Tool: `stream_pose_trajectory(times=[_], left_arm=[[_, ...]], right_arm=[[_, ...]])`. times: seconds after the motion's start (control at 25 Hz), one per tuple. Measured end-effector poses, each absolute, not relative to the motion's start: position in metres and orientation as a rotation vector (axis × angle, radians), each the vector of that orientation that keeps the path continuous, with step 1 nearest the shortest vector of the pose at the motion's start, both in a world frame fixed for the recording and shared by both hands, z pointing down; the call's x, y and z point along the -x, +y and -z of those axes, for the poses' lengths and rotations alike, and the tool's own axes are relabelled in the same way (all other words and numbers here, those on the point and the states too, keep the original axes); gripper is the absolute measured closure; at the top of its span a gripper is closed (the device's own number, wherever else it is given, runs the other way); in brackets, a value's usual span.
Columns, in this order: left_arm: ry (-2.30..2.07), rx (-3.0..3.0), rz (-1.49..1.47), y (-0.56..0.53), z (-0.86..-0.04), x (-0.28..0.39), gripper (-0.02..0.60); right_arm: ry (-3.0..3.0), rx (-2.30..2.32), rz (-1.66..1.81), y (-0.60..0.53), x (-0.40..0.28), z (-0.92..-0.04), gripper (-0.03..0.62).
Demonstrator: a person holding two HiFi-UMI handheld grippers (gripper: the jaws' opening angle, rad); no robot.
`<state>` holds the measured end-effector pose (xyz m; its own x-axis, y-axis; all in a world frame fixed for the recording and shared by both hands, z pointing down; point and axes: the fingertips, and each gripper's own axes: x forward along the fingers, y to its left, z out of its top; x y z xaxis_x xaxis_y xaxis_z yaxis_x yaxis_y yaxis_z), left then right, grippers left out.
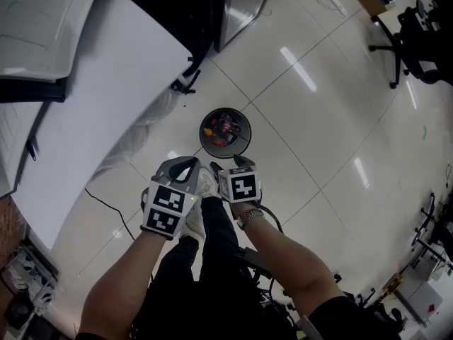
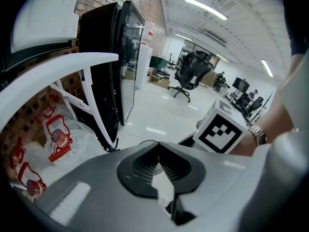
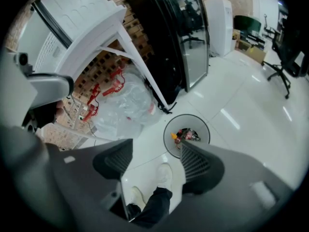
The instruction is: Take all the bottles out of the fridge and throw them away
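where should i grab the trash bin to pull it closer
Take the trash bin by its rim, coming straight down from above. It stands upright with an open round mouth and a thin wall, so one jaw can go inside and one outside. The edge nearest your feet is probably easiest, and the open, empty right gripper suits it.

Glossy white tile floor [image 1: 318,133]. Bin [image 1: 247,127] stands on it. Your shoe [image 1: 207,181] is just beside the bin, clear bags [image 1: 159,108] to its left, fridge [image 1: 180,13] beyond, chair [image 1: 417,37] well apart to the right.
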<state>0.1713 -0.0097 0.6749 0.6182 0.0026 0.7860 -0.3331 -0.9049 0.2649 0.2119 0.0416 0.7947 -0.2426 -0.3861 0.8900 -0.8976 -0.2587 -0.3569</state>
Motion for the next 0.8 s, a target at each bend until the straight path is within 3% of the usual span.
stream_pose_trajectory(times=[0.48, 0.8], left_arm=[[-0.430, -2.550, -1.062, -0.013, -0.599, -0.130, 0.578], [-0.711, -2.632, -0.850, -0.021, -0.503, -0.045, 0.578]], right_arm=[[-1.734, -1.591, -1.335, 0.023, -0.178, -0.694, 0.319], [-2.019, -1.481, -0.998, 0.005, -0.090, -0.575, 0.366]])
